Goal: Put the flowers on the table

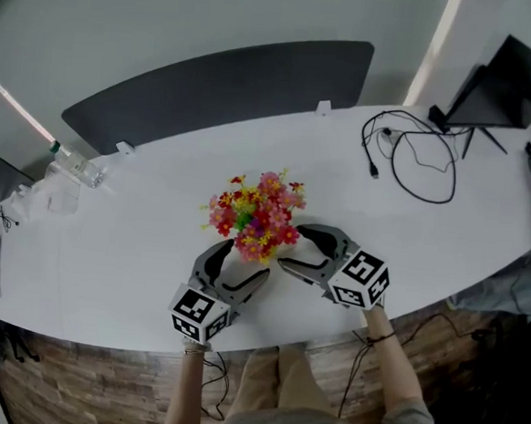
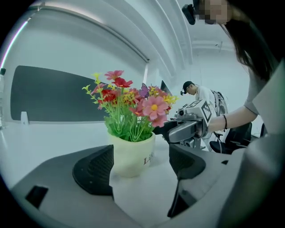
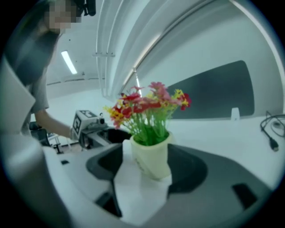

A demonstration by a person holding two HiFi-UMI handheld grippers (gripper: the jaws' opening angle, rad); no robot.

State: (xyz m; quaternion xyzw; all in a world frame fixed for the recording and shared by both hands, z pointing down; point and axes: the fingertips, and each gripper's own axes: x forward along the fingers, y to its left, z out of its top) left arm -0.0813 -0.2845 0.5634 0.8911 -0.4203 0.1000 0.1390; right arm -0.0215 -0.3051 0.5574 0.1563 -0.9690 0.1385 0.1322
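Here the left gripper [image 1: 246, 258] and right gripper [image 1: 290, 247] both stand spread around the cream pot of red, pink and yellow flowers [image 2: 131, 153] on the white oval table [image 1: 156, 207], neither pinching it.

**Three cameras closing in on one flower pot**

The head camera is looking steeply down from above the white table [image 1: 135, 242], standing well back and taking in most of the tabletop; the left gripper camera is riding low over that surface, facing along its own jaws, very near the flower pot [image 2: 131, 156], and is catching the right gripper [image 2: 165, 131] beyond it; the right gripper camera is facing roughly the opposite way, equally near, with the left gripper [image 3: 113, 135] showing behind the pot; all three views are sharing the pot and its flowers [image 1: 256, 213].
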